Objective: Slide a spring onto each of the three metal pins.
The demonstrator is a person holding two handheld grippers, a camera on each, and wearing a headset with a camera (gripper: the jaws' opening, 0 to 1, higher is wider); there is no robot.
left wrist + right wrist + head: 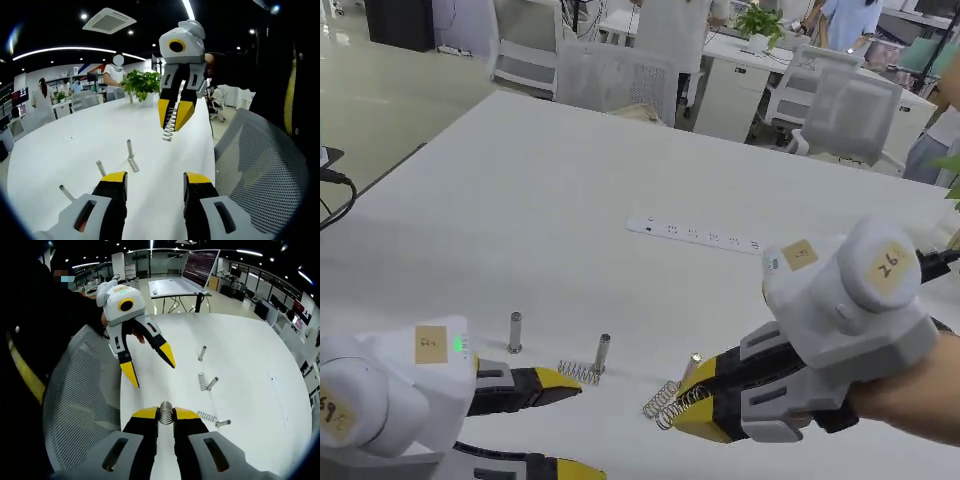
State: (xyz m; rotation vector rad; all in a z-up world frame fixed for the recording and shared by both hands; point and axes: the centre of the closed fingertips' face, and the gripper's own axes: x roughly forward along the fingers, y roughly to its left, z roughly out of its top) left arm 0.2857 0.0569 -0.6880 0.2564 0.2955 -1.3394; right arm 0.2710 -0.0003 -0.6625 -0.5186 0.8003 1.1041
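Observation:
Three short metal pins stand in a row on the white table: left pin (515,332), middle pin (603,352), right pin (692,365). A spring (578,372) lies beside the middle pin, also seen as the loose spring (202,381). Another spring (206,416) lies by the right pin (223,423). My right gripper (672,410) hovers just in front of the right pin, shut on a third spring (166,412), which hangs from its tips (169,125). My left gripper (575,428) is open and holds nothing, near the front edge, short of the left and middle pins.
A white power strip (695,235) lies across the middle of the table (570,190). Mesh office chairs (845,110) and desks stand beyond the far edge. A black cable (338,190) hangs off the left side.

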